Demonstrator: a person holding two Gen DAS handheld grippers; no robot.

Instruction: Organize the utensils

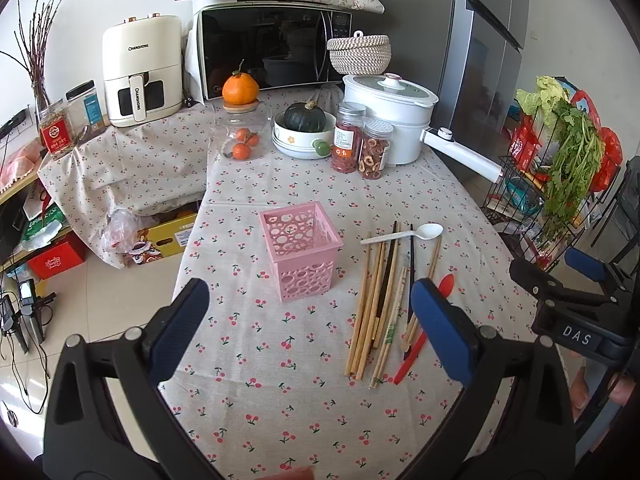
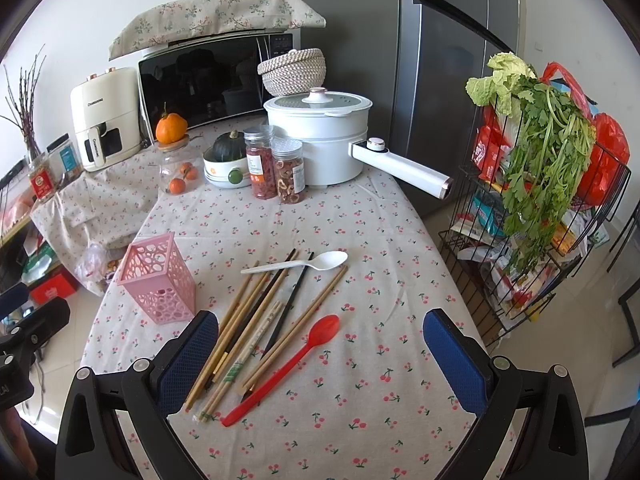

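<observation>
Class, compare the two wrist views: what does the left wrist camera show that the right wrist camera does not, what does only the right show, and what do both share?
Only the left wrist view shows the yellow box under the table edge.

Only the right wrist view shows the whole red spoon, bowl to handle tip.

Both show the pink basket, standing upright with nothing visible inside, the chopsticks beside it, the white spoon and the white pot. Both grippers are open.

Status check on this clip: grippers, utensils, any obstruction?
Left gripper and right gripper open, holding nothing. Chopsticks, white spoon, red spoon loose on tablecloth; pink holder upright beside them. Nothing in the way.
</observation>
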